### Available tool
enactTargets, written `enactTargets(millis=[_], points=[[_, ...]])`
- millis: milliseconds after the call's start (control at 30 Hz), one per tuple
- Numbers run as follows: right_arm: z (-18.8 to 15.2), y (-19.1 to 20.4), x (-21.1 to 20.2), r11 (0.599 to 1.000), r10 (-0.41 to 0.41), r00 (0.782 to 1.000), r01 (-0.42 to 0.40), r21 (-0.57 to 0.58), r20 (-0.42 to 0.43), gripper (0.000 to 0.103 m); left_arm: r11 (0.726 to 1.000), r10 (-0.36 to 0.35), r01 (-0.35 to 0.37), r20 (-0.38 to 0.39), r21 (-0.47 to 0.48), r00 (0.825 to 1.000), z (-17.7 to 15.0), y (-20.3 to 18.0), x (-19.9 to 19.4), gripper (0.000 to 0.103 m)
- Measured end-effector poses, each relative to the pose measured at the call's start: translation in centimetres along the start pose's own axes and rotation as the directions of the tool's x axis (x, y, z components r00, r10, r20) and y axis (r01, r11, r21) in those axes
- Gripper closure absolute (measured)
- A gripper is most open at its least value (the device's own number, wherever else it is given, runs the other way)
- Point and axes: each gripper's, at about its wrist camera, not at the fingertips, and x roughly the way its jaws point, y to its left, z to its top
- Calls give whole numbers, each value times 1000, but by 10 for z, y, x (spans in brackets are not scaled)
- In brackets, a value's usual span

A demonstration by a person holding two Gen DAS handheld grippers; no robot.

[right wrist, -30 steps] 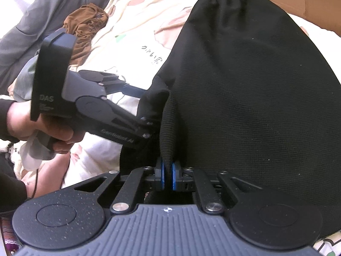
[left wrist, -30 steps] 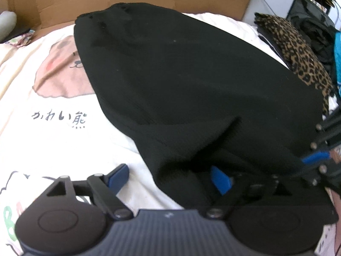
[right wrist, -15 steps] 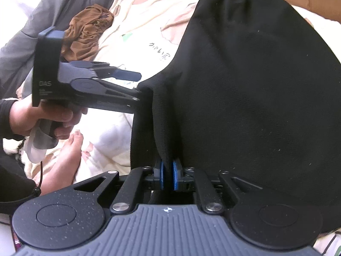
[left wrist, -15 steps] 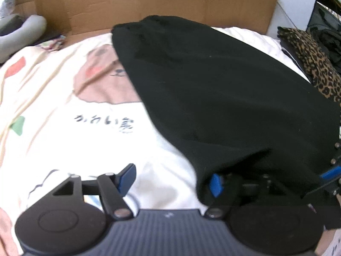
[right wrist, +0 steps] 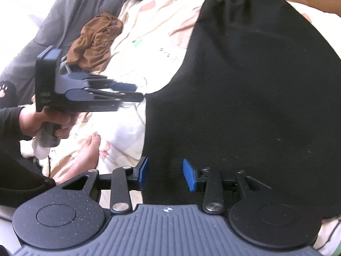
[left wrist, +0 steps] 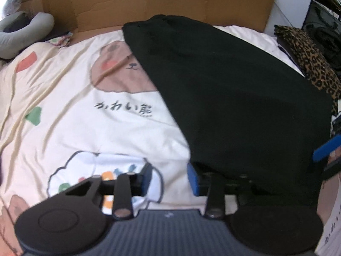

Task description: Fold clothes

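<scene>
A black garment (left wrist: 234, 89) lies spread on the cartoon-print bedsheet (left wrist: 74, 111), its gathered waistband at the far end near the cardboard. My left gripper (left wrist: 169, 178) is open just off the garment's near left edge, its right pad touching the hem and sheet showing between the pads. My right gripper (right wrist: 166, 175) is open, with the black garment (right wrist: 245, 85) lying flat beneath both pads. In the right wrist view the left gripper (right wrist: 136, 91) hovers blurred beside the cloth's left edge, held by a hand (right wrist: 42, 121). The right gripper (left wrist: 329, 157) shows at the garment's right edge.
A cardboard sheet (left wrist: 170, 4) stands behind the bed. A leopard-print cloth (left wrist: 313, 64) lies at the right, a grey neck pillow (left wrist: 25, 29) at the far left. A brown garment (right wrist: 96, 42) and grey fabric (right wrist: 64, 21) lie left. A bare foot (right wrist: 85, 155) rests on the sheet.
My right gripper has opened and let go of the black garment's fold, which now lies flat. My left gripper has slid left, out from under the cloth's edge.
</scene>
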Motion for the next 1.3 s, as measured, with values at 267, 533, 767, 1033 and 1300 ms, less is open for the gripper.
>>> enactTargets(millis=[267,533,767,1033,1300], points=[[-5,-22,1,995,-98,995,97,36,15,60,998,-54,55,56,-18,997,17,-2,-3,72],[0,-24,6,985,-171,984,171,-7,42,61,981,-183,180,39,77,982,28,-34,16,71],[4,-24,8,969,-238,969,241,-49,67,60,974,-201,200,2,111,980,22,-50,28,62],[-5,-29,14,930,-346,936,351,-110,60,61,956,-249,252,-40,151,968,5,-65,27,53],[-24,-43,9,916,-392,920,393,-85,31,61,931,-289,299,-79,207,954,-5,-79,22,48]])
